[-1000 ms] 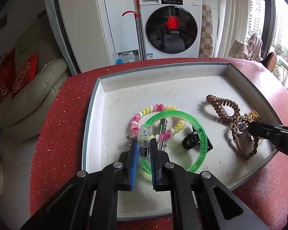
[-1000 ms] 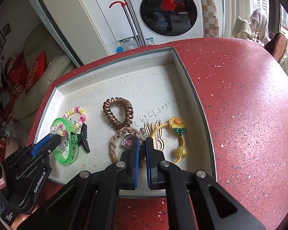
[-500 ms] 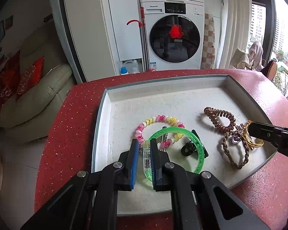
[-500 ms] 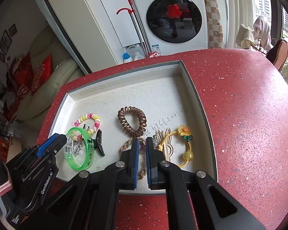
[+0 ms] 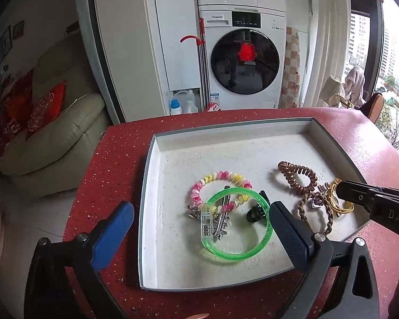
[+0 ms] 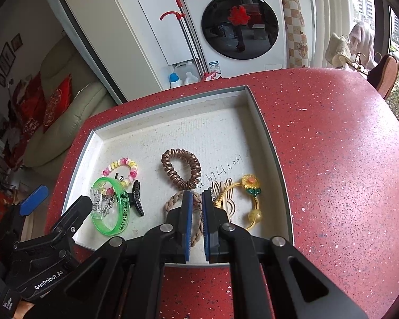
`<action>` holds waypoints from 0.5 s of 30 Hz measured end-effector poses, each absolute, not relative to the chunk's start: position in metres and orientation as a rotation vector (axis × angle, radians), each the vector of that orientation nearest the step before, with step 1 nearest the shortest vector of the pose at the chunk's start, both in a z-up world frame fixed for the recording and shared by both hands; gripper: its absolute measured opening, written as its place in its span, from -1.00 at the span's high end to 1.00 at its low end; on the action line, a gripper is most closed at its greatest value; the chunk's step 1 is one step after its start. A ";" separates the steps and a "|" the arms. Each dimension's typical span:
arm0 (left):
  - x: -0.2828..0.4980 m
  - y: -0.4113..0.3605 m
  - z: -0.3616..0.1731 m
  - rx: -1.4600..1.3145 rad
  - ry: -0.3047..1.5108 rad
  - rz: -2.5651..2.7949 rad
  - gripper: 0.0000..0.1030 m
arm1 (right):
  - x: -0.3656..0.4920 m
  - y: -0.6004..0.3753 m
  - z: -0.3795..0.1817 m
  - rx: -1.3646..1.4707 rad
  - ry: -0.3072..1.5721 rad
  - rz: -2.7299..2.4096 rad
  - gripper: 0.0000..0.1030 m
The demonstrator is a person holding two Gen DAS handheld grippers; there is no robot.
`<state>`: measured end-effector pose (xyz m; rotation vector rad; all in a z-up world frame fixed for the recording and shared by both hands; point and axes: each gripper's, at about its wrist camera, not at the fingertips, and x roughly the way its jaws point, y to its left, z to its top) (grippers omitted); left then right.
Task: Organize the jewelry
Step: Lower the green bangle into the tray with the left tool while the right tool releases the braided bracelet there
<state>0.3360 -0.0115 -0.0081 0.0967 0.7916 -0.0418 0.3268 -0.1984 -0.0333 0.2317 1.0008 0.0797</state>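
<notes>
A white tray [image 5: 153,212] on the red table holds the jewelry. A green bangle [image 5: 242,255] with a clear clip [image 5: 207,223] lies at its front left, over a pink-yellow bead bracelet [image 5: 218,176], silver pins and a black claw clip [image 5: 254,212]. My left gripper [image 5: 199,235] is open wide above the bangle, holding nothing. A brown coil tie [image 6: 181,168], a braided band [image 6: 171,202] and a gold flower bracelet [image 6: 251,183] lie to the right. My right gripper [image 6: 196,199] is shut over the braided band; I cannot see anything held between its fingers.
The red speckled table [image 6: 332,159] extends to the right of the tray. A washing machine [image 5: 242,61], a cabinet, bottles on the floor and a beige sofa [image 5: 53,138] stand beyond the table.
My left gripper has opened wide, let go of the green bangle and clip, and pulled back. The bangle now lies in the tray. My right gripper has drawn back slightly, still shut.
</notes>
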 end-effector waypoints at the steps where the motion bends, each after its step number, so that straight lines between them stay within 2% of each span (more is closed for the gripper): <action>1: 0.335 -0.013 -0.009 0.099 0.797 -0.040 -1.00 | 0.327 -0.198 -0.033 0.230 1.000 0.078 0.55; 2: 0.335 -0.014 -0.010 0.104 0.803 -0.038 -1.00 | 0.326 -0.198 -0.033 0.226 0.998 0.076 0.43; 3: 0.335 -0.014 -0.011 0.107 0.808 -0.034 -1.00 | 0.326 -0.198 -0.032 0.220 0.996 0.075 0.20; 12: 0.335 -0.012 -0.017 0.112 0.827 -0.020 -1.00 | 0.327 -0.193 -0.030 0.165 1.006 0.075 0.17; 14: 0.335 -0.011 -0.017 0.117 0.826 -0.014 -1.00 | 0.327 -0.190 -0.029 0.136 1.008 0.072 0.08; 15: 0.335 -0.011 -0.018 0.118 0.829 -0.012 -1.00 | 0.327 -0.189 -0.028 0.123 1.011 0.070 -0.04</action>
